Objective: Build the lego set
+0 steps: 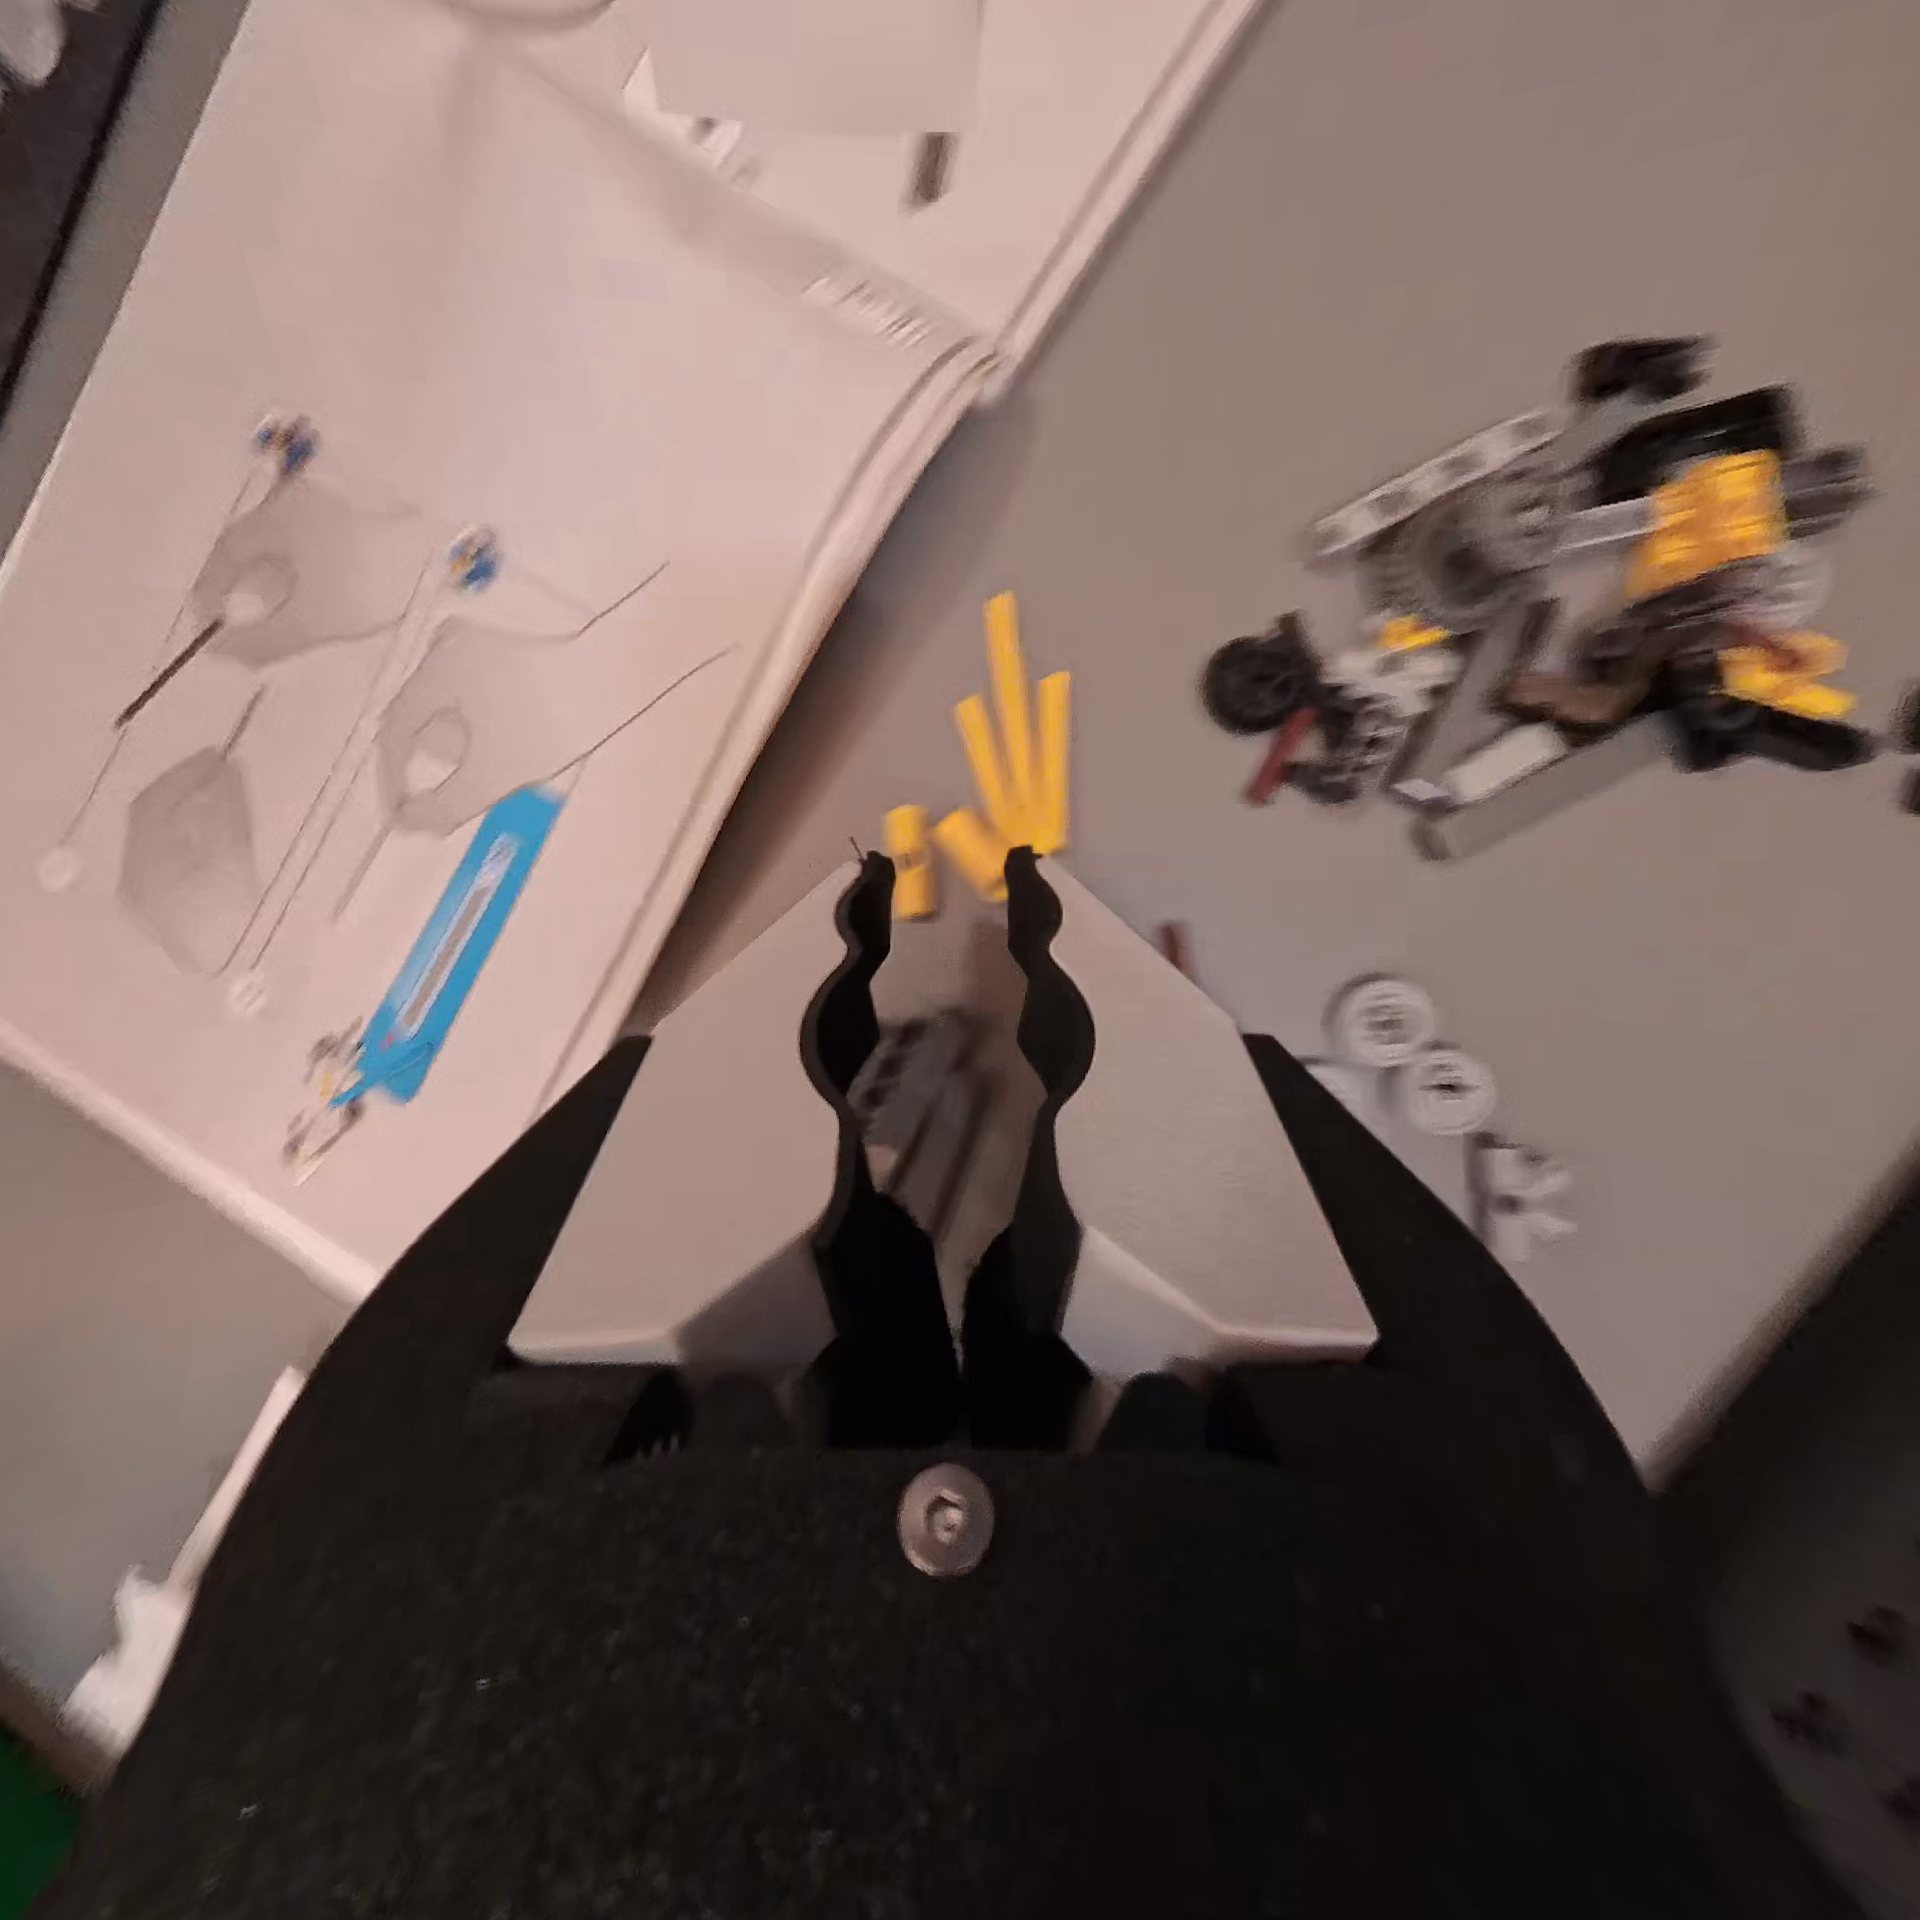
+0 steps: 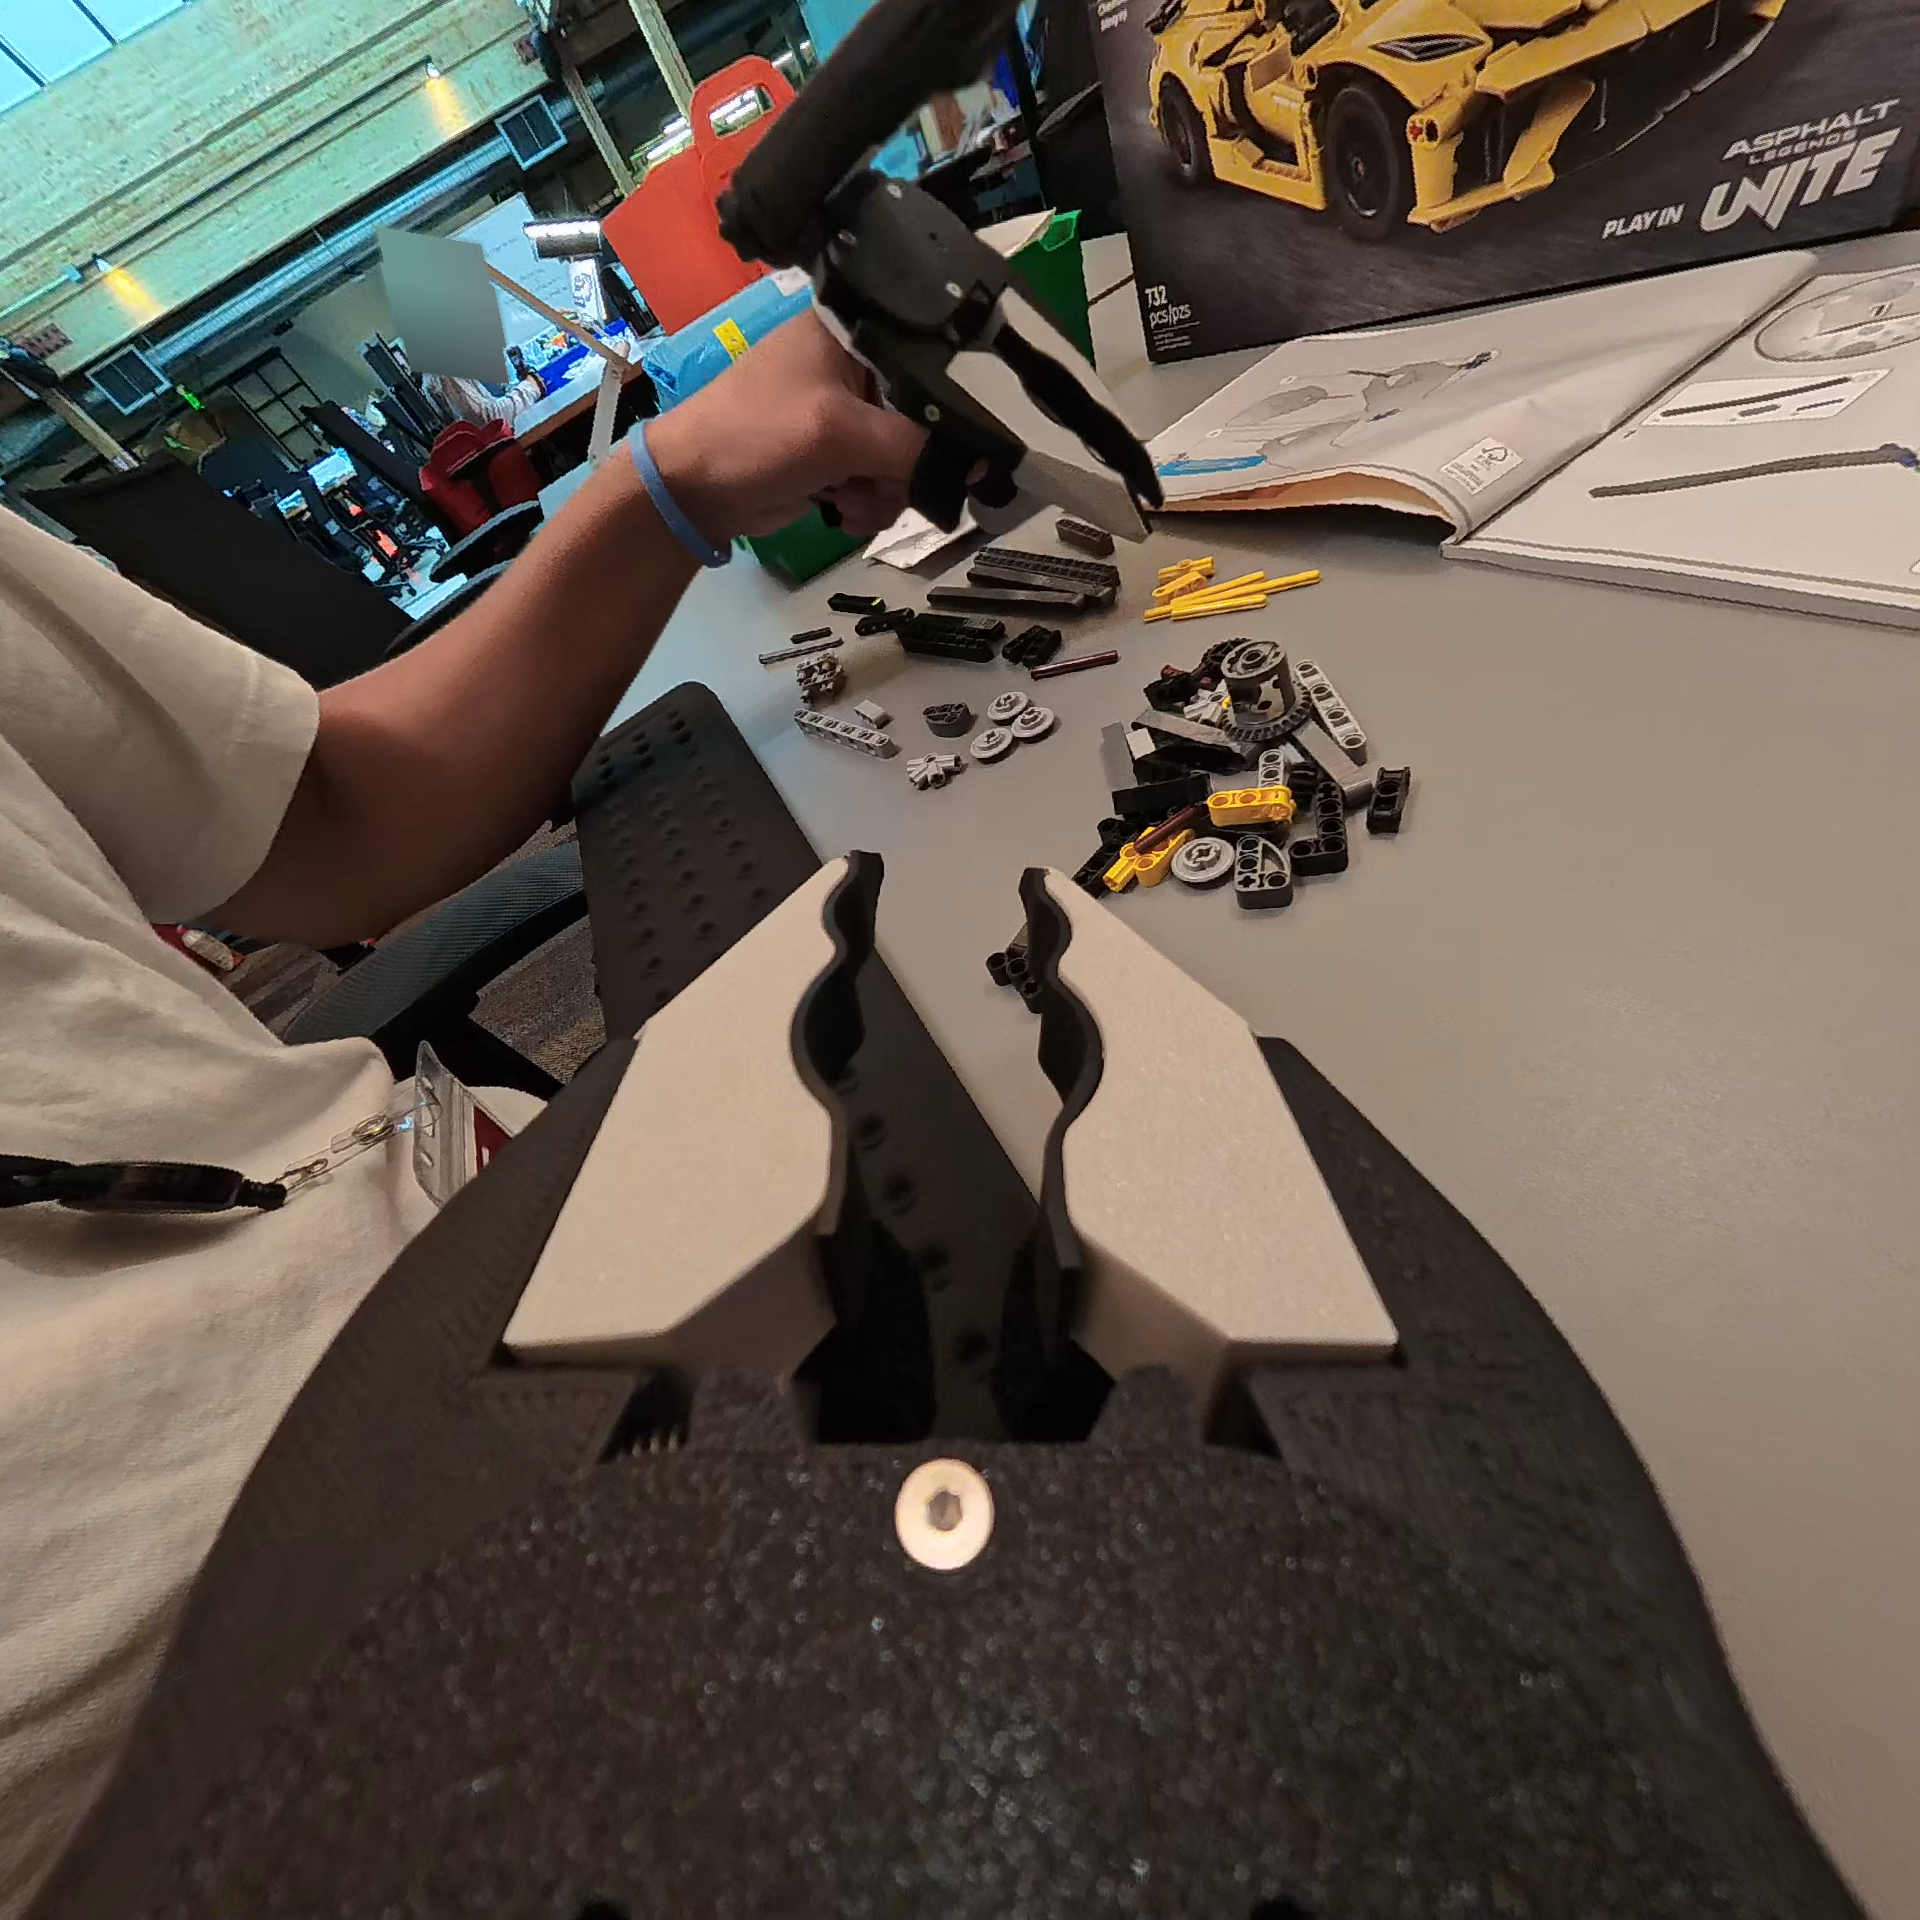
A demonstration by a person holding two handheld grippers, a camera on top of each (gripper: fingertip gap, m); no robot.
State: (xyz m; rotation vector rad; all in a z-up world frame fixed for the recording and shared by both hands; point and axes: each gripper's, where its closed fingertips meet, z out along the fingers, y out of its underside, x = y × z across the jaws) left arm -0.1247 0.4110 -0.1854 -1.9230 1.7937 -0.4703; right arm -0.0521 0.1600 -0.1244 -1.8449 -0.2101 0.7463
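Note:
My left gripper [image 1: 948, 862] is open and empty, and the left wrist view is blurred. It hovers above a cluster of yellow axles and pins [image 1: 1013, 748] on the grey table. A partly built grey, black and yellow assembly [image 1: 1558, 623] lies to its right. In the right wrist view the left gripper [image 2: 1143, 488] hangs over black beams [image 2: 1039, 582] and the yellow axles [image 2: 1226, 592]. My right gripper [image 2: 948, 873] is open and empty, low over the table's near edge. A small black connector [image 2: 1010, 966] lies beside its right finger. The assembly and loose parts [image 2: 1247, 769] lie ahead of it.
An open instruction booklet [image 2: 1558, 447] lies at the back right, also on the left in the left wrist view [image 1: 416, 520]. The set's box [image 2: 1455, 135] stands behind it. Grey round pieces [image 2: 1008, 727] and a grey beam [image 2: 847, 732] lie mid-table. A black perforated chair part [image 2: 675, 831] sits left. About 25 centimeters separates my left fingertips from my right. About 9 centimeters separates my right fingertips from the small black connector [image 2: 1010, 966].

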